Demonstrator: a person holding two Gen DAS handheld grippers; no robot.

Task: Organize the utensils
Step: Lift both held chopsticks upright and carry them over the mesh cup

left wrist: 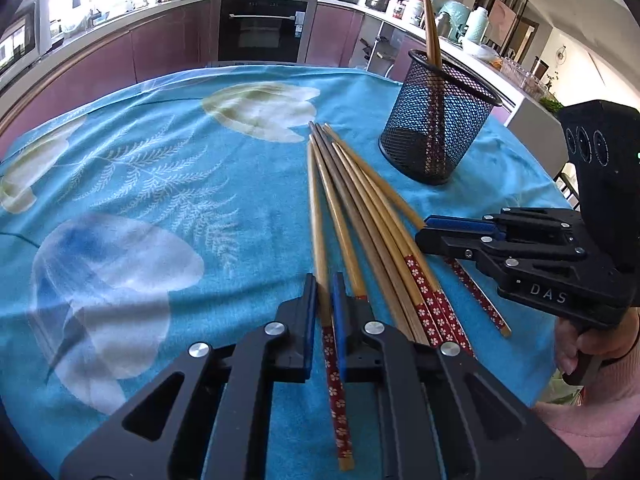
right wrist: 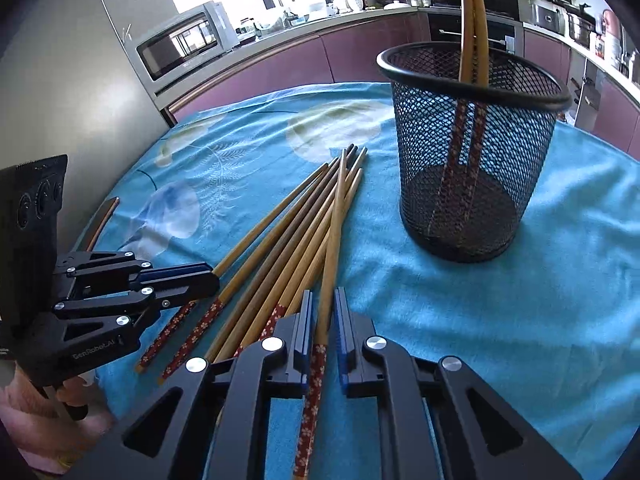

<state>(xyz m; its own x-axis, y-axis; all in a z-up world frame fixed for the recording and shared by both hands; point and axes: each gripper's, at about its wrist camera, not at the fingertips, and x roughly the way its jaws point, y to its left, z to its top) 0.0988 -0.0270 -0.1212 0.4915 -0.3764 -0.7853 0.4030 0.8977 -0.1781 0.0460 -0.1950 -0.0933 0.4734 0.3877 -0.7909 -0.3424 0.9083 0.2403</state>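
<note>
Several wooden chopsticks (left wrist: 360,216) with red flowered ends lie in a fan on the blue cloth; they also show in the right wrist view (right wrist: 280,240). A black mesh holder (left wrist: 436,124) stands upright beyond them with two chopsticks (left wrist: 431,28) inside; it also shows in the right wrist view (right wrist: 472,148). My left gripper (left wrist: 324,288) is shut on the leftmost chopstick (left wrist: 318,240). My right gripper (right wrist: 323,300) is shut on one chopstick (right wrist: 334,224) at the right side of the fan. Each gripper shows in the other's view: the right gripper (left wrist: 424,230) and the left gripper (right wrist: 214,276).
The table carries a blue floral cloth (left wrist: 160,184). Kitchen cabinets and an oven (left wrist: 264,28) stand behind it, and a microwave (right wrist: 180,44) is at the left. The person's hand (left wrist: 592,344) holds the right gripper's handle at the table's right edge.
</note>
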